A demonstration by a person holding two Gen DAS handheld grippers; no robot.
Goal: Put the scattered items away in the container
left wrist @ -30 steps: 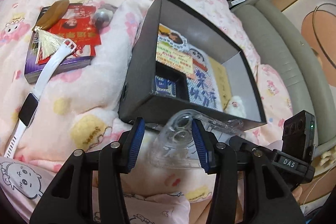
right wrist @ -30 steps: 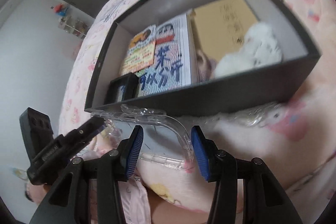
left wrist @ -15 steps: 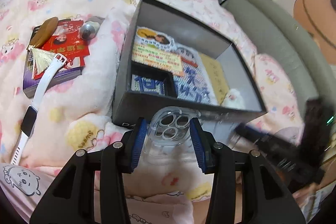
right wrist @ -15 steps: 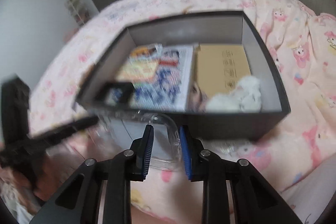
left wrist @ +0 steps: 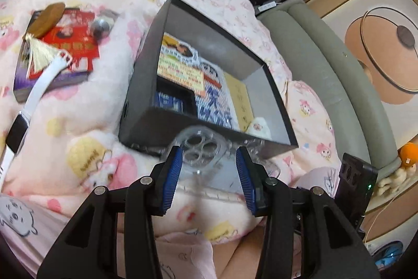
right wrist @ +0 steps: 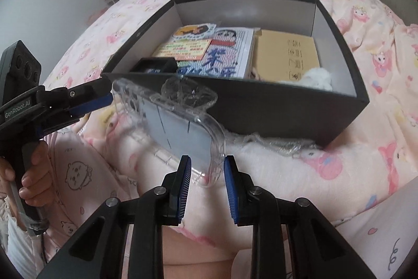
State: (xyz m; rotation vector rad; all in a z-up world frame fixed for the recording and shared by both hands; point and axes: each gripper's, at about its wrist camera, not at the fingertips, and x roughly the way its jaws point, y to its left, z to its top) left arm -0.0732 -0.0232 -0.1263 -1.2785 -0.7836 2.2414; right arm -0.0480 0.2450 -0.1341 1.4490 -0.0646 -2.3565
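A clear phone case (right wrist: 177,127) hangs just in front of the near wall of the black box (right wrist: 274,106), held above the pink blanket. My right gripper (right wrist: 206,179) is shut on its near rounded corner. My left gripper (right wrist: 107,97) comes in from the left and grips the far, camera-hole end. In the left wrist view the case (left wrist: 201,148) sits between the blue pads of my left gripper (left wrist: 209,169), right before the box (left wrist: 141,96). The box holds printed cards, a small black box, a brown carton and a white plush.
On the blanket left of the box lie a book with a red envelope (left wrist: 70,43), a wooden comb with a tassel (left wrist: 45,17), a silver ball (left wrist: 100,26) and a white smartwatch (left wrist: 39,90). Crumpled plastic wrap (right wrist: 274,143) lies under the box's front. A grey padded edge (left wrist: 326,69) runs on the right.
My right gripper's jaws have closed in from wide onto the case's near corner, and that gripper has rolled level and drawn back a little. The left gripper kept its grip on the case.
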